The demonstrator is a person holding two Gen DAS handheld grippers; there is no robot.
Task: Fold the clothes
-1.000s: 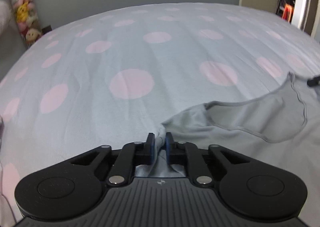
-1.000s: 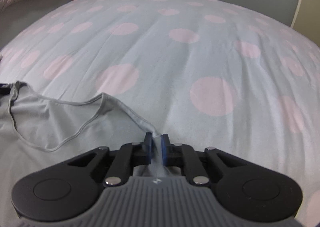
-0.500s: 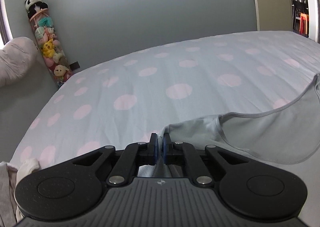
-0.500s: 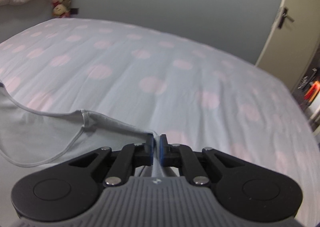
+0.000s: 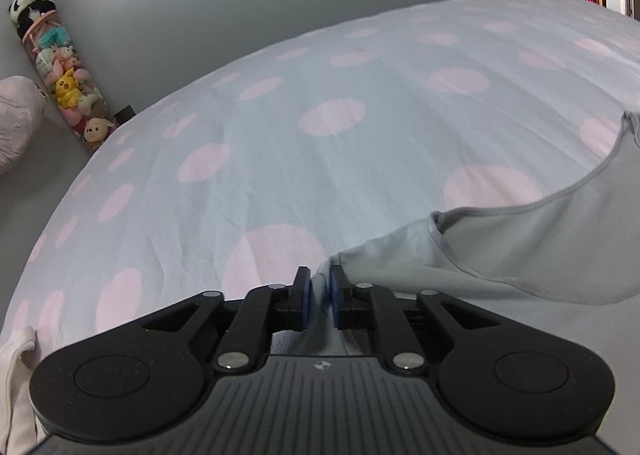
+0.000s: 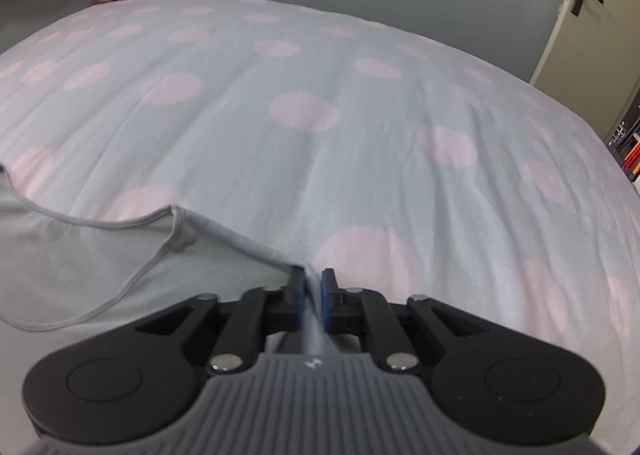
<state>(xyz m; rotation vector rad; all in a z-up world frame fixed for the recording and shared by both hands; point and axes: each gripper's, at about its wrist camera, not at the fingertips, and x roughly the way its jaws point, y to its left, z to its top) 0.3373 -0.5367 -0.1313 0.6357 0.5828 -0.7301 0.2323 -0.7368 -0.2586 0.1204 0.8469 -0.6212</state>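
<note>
A light grey top (image 5: pixel 532 251) lies on the bed, its curved neckline facing the far side. My left gripper (image 5: pixel 320 295) sits at the top's left shoulder corner. Its jaws are opening, and a fold of the cloth stands loose in the narrow gap between the blue pads (image 5: pixel 305 295). In the right wrist view the same top (image 6: pixel 80 267) spreads to the left. My right gripper (image 6: pixel 311 297) is at the right shoulder corner. Its jaws are also opening, with a thin ridge of cloth between them that neither pad presses.
The bed sheet (image 5: pixel 340 175) is pale blue with pink dots and fills both views. A clear tube of plush toys (image 5: pixel 64 75) and a pink pillow (image 5: pixel 12 123) stand at the far left. A door (image 6: pixel 592 15) is at the right. White cloth (image 5: pixel 16 375) lies near the left gripper.
Both grippers have come down toward the sheet with the shoulder corners. The pads, tight on the cloth before, now stand slightly apart on each gripper.
</note>
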